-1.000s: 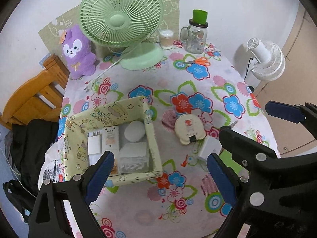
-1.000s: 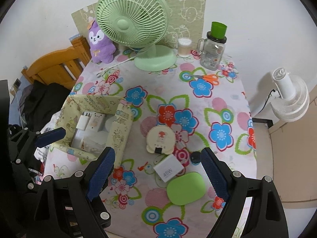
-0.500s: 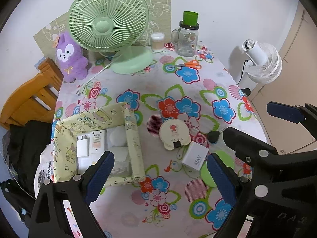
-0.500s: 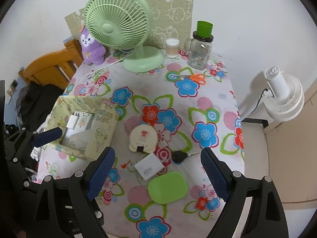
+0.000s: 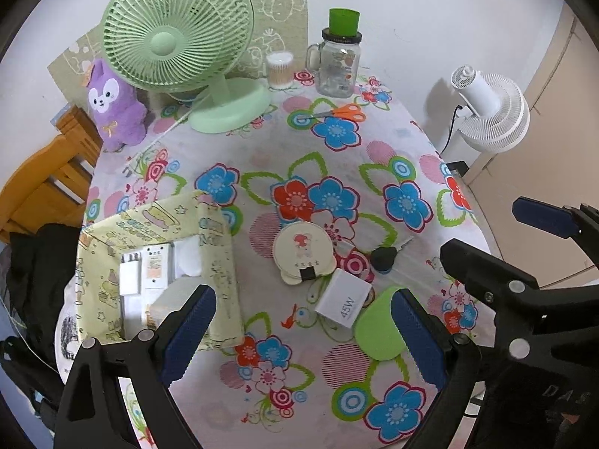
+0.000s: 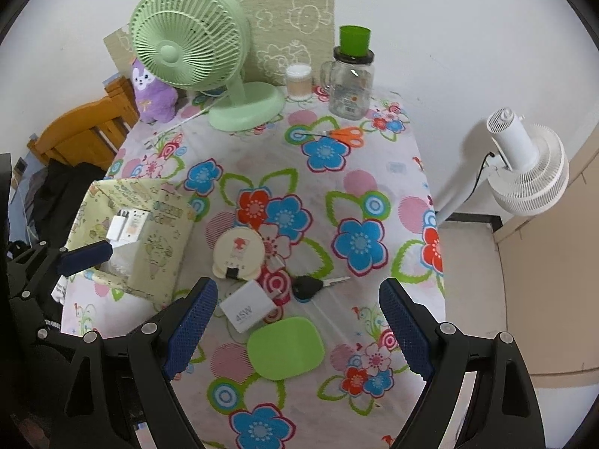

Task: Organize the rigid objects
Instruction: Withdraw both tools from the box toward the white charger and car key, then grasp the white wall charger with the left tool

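Lying loose near the table's front edge were a white charger (image 6: 246, 309), a green case (image 6: 285, 347), a round cream mirror (image 6: 239, 253) and a black key (image 6: 309, 287).

The charger touched the case's back-left corner, and the mirror sat just behind it; the key lay just right of the charger, blade pointing right. A yellow patterned box (image 5: 221, 262) stood at the table's left edge, holding white chargers and other pale items that could not be told apart. Both grippers hung above the front edge with nothing held: the left gripper (image 5: 305, 331) had its jaws spread wide, and the right gripper (image 6: 297, 331) was equally wide apart. Along the back edge stood a green fan (image 6: 194, 48), a purple plush toy (image 5: 112, 108), a glass jar (image 6: 350, 82) and orange scissors (image 6: 346, 134).
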`<action>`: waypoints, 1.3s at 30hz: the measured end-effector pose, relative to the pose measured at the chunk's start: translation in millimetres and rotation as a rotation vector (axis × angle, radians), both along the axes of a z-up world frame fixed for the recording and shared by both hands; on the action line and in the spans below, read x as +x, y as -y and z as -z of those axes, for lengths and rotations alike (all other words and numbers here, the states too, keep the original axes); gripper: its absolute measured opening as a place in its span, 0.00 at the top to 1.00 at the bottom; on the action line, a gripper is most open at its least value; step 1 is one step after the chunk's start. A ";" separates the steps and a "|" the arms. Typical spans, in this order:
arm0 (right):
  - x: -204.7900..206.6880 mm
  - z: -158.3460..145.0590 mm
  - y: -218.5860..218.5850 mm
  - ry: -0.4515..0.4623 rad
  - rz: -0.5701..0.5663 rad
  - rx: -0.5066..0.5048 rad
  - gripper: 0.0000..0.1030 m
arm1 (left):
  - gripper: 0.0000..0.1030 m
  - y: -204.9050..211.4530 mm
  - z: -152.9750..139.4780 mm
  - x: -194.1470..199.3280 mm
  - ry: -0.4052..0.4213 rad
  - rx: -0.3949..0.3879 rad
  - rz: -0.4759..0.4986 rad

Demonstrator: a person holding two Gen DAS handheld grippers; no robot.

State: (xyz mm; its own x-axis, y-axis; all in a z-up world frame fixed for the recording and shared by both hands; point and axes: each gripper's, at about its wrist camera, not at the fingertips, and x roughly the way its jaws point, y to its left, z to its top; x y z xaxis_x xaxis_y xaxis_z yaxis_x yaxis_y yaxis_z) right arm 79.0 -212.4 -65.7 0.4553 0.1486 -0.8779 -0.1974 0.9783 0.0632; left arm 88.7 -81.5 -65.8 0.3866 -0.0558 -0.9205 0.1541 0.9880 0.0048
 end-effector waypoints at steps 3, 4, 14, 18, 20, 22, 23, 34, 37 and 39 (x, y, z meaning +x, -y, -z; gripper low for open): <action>2.1 5.7 6.8 -0.011 0.009 -0.002 0.13 | 0.07 5.0 6.7 1.9 -0.021 -0.008 0.002; 2.8 7.9 9.3 -0.014 0.012 0.001 0.13 | 0.07 6.8 9.0 2.6 -0.029 -0.013 0.005; 12.0 36.8 38.4 -0.062 0.046 0.009 0.13 | 0.07 24.5 33.4 11.5 -0.078 -0.024 -0.003; 16.5 50.0 46.2 -0.084 0.057 -0.006 0.13 | 0.07 33.6 46.6 15.1 -0.086 -0.003 0.008; 18.3 56.2 48.2 -0.094 0.056 -0.011 0.13 | 0.07 37.0 54.4 16.5 -0.090 0.017 0.013; 19.9 63.3 48.9 -0.106 0.053 -0.018 0.13 | 0.07 39.6 64.3 17.5 -0.102 0.022 0.019; 20.8 67.0 49.1 -0.111 0.051 -0.020 0.13 | 0.07 40.3 67.8 18.2 -0.106 0.024 0.022; 32.5 105.3 37.2 -0.171 0.027 -0.024 0.13 | 0.14 40.6 113.2 25.0 -0.162 0.059 0.033; 35.1 113.6 33.3 -0.183 0.024 -0.025 0.13 | 0.16 39.3 121.7 26.7 -0.174 0.059 0.034; 36.8 119.4 31.5 -0.193 0.023 -0.023 0.13 | 0.17 39.6 126.9 26.6 -0.185 0.055 0.039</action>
State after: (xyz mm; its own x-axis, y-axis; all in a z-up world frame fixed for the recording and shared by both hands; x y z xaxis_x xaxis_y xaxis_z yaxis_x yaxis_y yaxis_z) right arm 115.8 -243.9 -185.1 0.2816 0.1190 -0.9521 -0.1617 0.9840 0.0752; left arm 115.3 -121.1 -192.6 0.2094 -0.0150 -0.9777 0.1958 0.9803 0.0269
